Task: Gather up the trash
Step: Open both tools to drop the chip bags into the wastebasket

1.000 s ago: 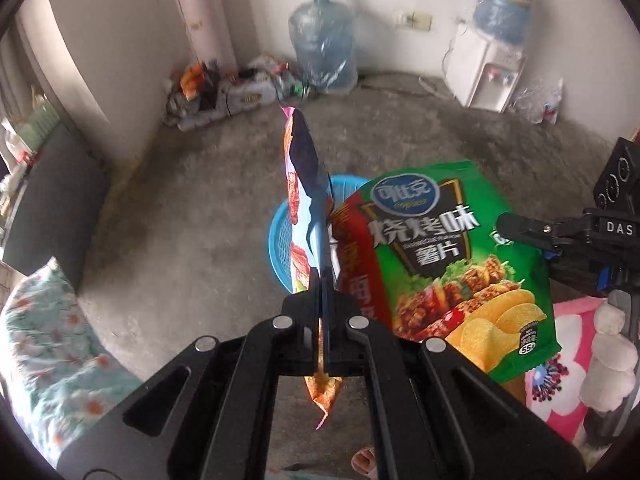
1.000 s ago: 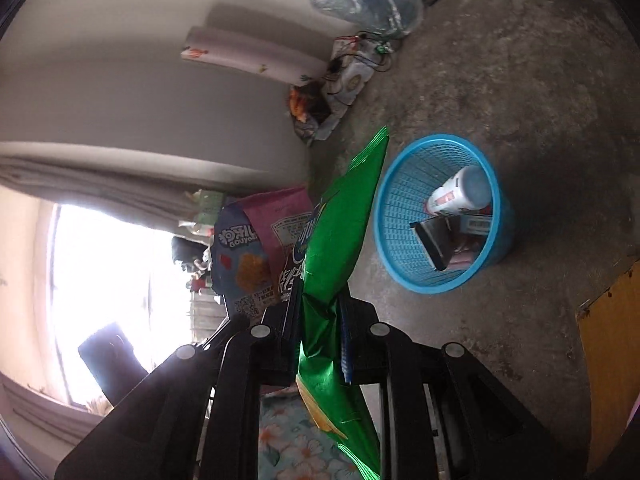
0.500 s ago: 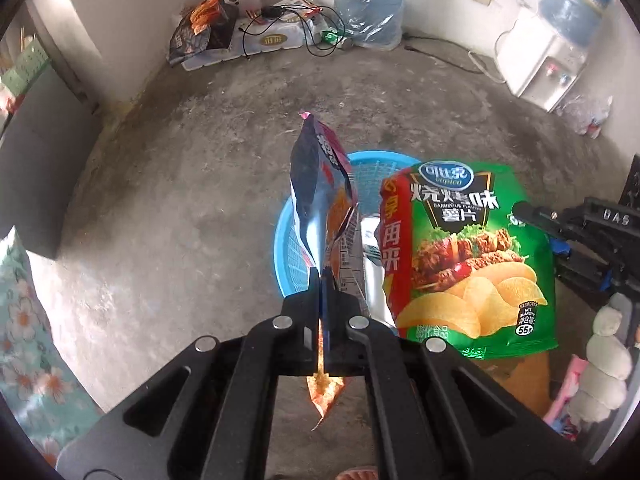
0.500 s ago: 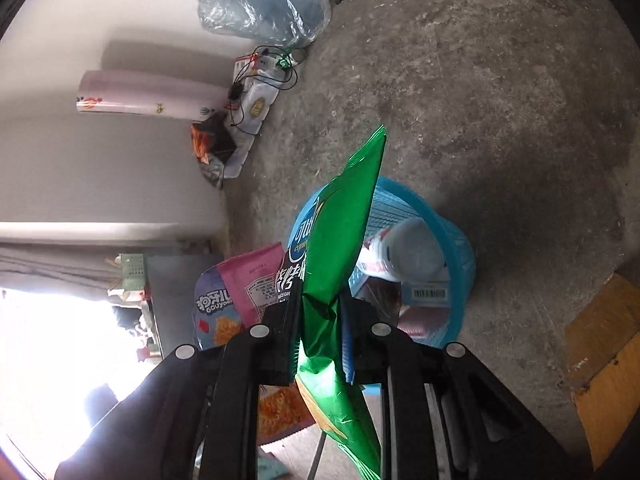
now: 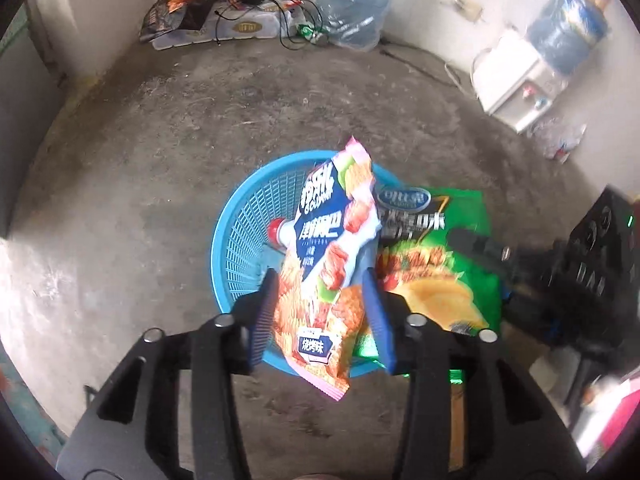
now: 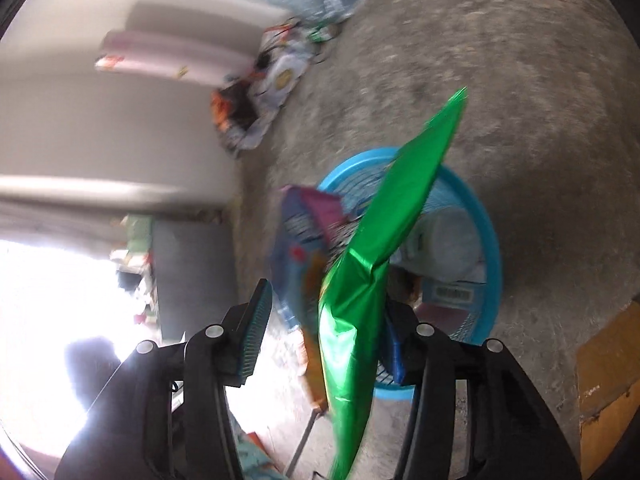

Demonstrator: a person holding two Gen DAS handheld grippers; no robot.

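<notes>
Below both grippers a blue mesh basket (image 5: 248, 248) stands on the concrete floor, with a white bottle (image 6: 444, 240) inside. My left gripper (image 5: 320, 314) hangs over its near rim and its jaws are opening. A blue, orange and pink snack bag (image 5: 328, 264) sits loose between the pads, turned flat towards the camera. The jaws of my right gripper (image 6: 324, 336) are opening too. The green chip bag (image 6: 372, 280) hangs edge-on between them, close to the right pad and well off the left one. In the left wrist view the green chip bag (image 5: 440, 272) lies over the basket's right side.
Against the far wall stand a large water jug (image 5: 352, 4), a white water dispenser (image 5: 516, 80) and a heap of cables and packets (image 5: 224, 20). A piece of cardboard (image 6: 604, 364) lies on the floor to the right of the basket. Bare concrete surrounds the basket.
Both grippers came down over the basket and their jaws, shut on the bags before, now stand apart. The snack bag has twisted flat and the green bag has slipped lower.
</notes>
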